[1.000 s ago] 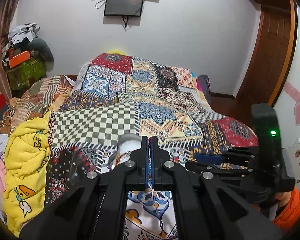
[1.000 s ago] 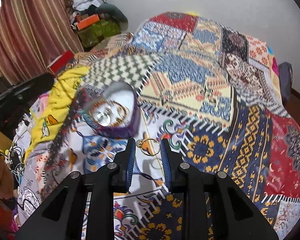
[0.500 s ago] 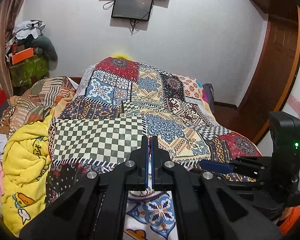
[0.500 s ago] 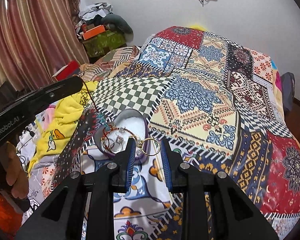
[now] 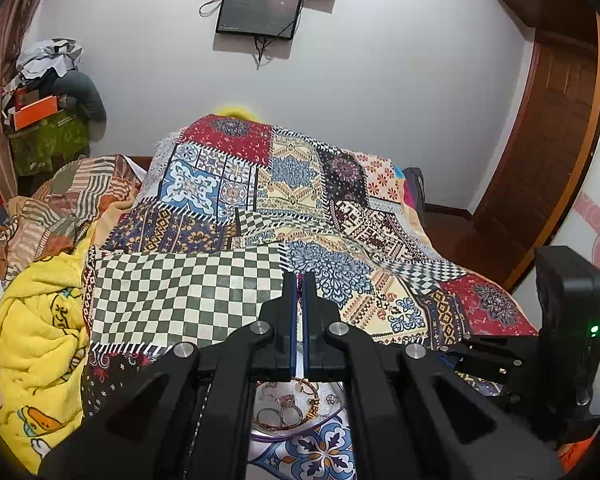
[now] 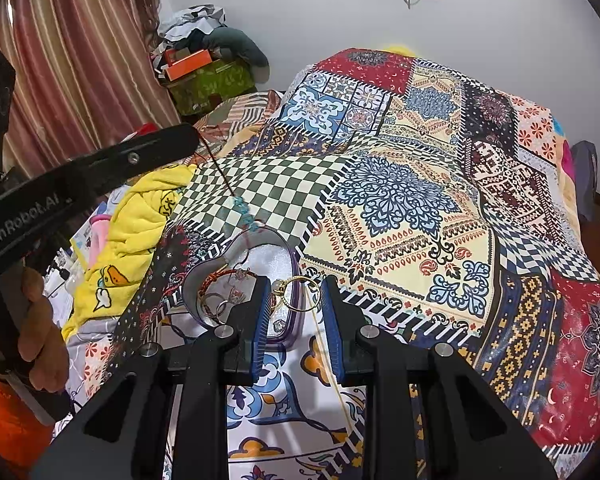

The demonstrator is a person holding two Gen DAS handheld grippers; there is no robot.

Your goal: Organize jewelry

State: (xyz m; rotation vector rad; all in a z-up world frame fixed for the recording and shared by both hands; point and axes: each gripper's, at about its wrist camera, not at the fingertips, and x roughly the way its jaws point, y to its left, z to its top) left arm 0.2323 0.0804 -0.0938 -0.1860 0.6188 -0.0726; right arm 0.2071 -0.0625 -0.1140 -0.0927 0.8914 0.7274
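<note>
While pinching a beaded cord (image 6: 236, 196) that dangles into the heart-shaped dish (image 6: 296, 280), left gripper (image 5: 299, 312) clamped, right gripper (image 6: 296, 300) gripping a gold ring (image 6: 300, 294).

We saw matt black plastic on the right gripper (image 6: 293, 308), with ribbed blue pads (image 6: 260, 320) and small shiny metal screws. It held a thin gold ring (image 6: 300, 294) of polished metal. The heart-shaped tray (image 6: 292, 334) looked like glossy translucent purple plastic. A printed cotton-like bedspread (image 6: 420, 208) covered the bed, smooth and matt, and a fluffy yellow blanket (image 6: 140, 224) lay at its left edge. The left gripper (image 5: 299, 312) pinched a dull reddish cord (image 6: 224, 180).
</note>
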